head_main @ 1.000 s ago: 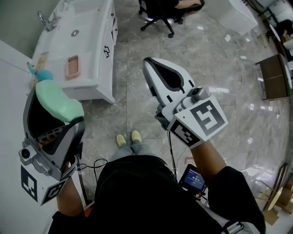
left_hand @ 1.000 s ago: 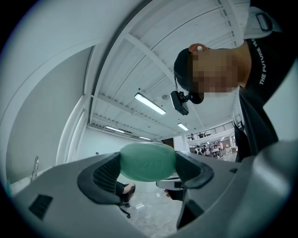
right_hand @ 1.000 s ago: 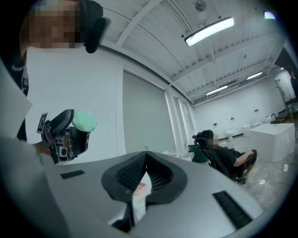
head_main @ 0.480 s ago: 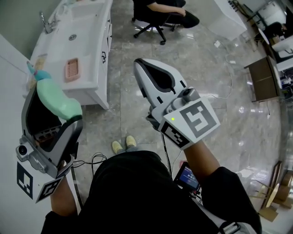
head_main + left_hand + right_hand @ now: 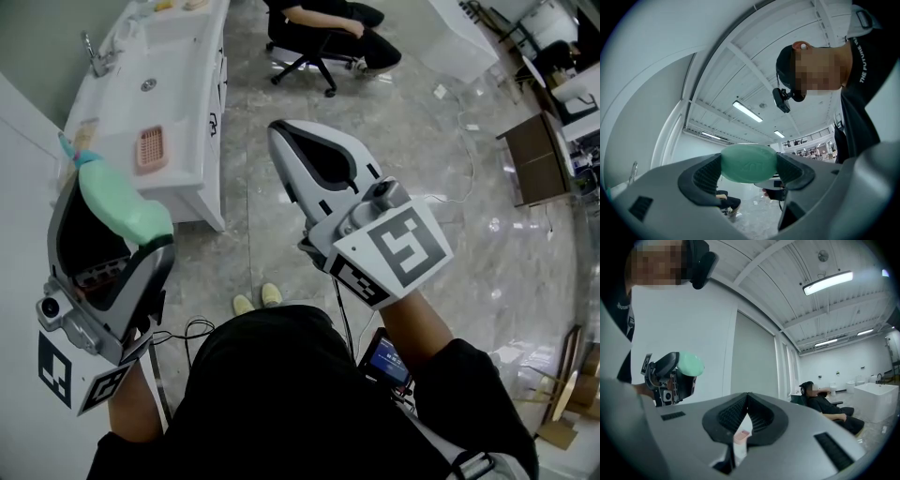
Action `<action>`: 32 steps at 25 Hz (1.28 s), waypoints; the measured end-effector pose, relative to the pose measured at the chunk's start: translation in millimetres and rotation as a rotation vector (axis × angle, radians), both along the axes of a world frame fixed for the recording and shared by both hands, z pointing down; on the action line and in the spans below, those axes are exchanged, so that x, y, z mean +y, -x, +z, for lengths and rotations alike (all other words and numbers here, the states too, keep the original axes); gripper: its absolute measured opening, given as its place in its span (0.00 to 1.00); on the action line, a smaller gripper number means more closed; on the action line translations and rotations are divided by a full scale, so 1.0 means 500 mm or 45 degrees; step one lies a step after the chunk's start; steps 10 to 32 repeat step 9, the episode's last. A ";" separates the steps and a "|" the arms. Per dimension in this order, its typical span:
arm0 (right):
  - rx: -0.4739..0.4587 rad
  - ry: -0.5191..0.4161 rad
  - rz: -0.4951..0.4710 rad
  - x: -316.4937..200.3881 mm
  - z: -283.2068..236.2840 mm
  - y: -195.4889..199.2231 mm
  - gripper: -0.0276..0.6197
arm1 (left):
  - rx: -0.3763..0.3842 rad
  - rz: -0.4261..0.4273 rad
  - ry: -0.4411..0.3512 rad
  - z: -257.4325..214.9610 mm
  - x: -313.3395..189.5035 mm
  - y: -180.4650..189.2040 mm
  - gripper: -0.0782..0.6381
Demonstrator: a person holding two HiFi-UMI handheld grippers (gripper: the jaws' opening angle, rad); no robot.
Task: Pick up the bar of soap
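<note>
The left tool (image 5: 118,221) was clamped on the green bar of soap (image 5: 748,162), gripping it at the jaw tips up in the air, well apart from the white washbasin (image 5: 184,84). The right tool (image 5: 747,398) had its jaws pressed together, holding nothing.

Open indoor hall like a lab or showroom: white sink counter (image 5: 186,105), glossy marble floor (image 5: 422,169), office chair (image 5: 303,67), ceiling strip light (image 5: 828,282).

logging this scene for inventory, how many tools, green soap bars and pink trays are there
tools: 2, left tool and right tool
green soap bar: 1, clamped in the left tool
pink tray: 1, on the white counter
total: 4
</note>
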State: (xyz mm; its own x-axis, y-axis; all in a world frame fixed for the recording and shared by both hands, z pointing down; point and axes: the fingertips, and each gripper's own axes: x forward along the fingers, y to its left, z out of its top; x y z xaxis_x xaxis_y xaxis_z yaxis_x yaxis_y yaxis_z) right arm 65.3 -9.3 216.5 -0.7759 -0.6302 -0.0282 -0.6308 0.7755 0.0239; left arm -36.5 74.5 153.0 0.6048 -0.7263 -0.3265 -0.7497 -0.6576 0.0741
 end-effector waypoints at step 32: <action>-0.016 -0.009 0.004 0.010 -0.008 -0.005 0.05 | -0.002 0.014 -0.010 -0.008 0.005 -0.002 0.64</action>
